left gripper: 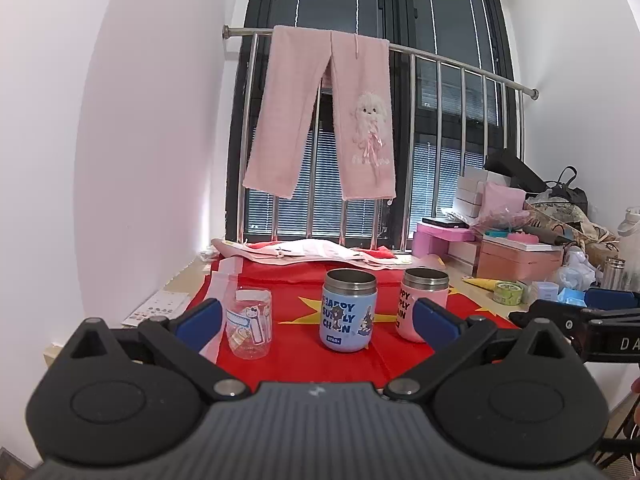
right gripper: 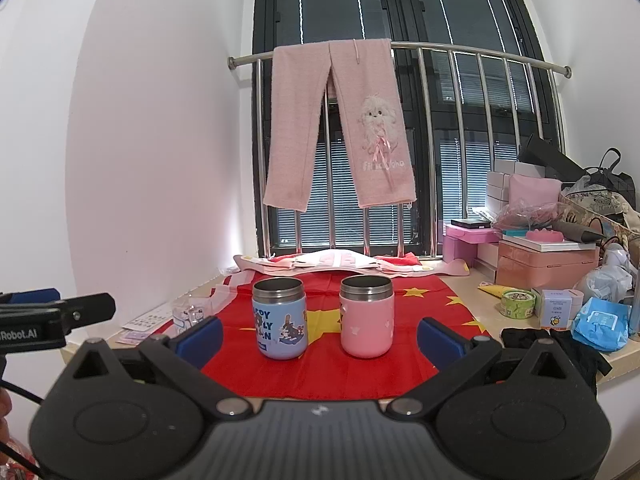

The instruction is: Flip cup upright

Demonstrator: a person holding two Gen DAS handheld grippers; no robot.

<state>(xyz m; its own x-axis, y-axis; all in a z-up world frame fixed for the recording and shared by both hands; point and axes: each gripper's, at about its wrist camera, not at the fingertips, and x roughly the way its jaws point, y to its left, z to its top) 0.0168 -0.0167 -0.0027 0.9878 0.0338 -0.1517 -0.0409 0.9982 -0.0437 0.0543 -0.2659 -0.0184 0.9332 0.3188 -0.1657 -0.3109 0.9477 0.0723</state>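
Note:
A clear glass cup (left gripper: pixel 249 323) with a cartoon print stands at the left edge of the red flag cloth (left gripper: pixel 304 348); whether its mouth faces up or down I cannot tell. It shows partly in the right wrist view (right gripper: pixel 191 313). A blue steel cup (left gripper: pixel 349 315) (right gripper: pixel 280 318) and a pink steel cup (left gripper: pixel 421 304) (right gripper: pixel 366 316) stand upright, mouths up. My left gripper (left gripper: pixel 316 326) is open and empty, short of the cups. My right gripper (right gripper: pixel 319 338) is open and empty, short of the blue and pink cups.
The cloth lies on a window ledge before a steel railing with pink trousers (left gripper: pixel 320 116) hanging on it. Boxes, bags and small tubs (right gripper: pixel 552 256) crowd the ledge's right side. Folded pink cloth (right gripper: pixel 340 260) lies behind the cups. White wall on the left.

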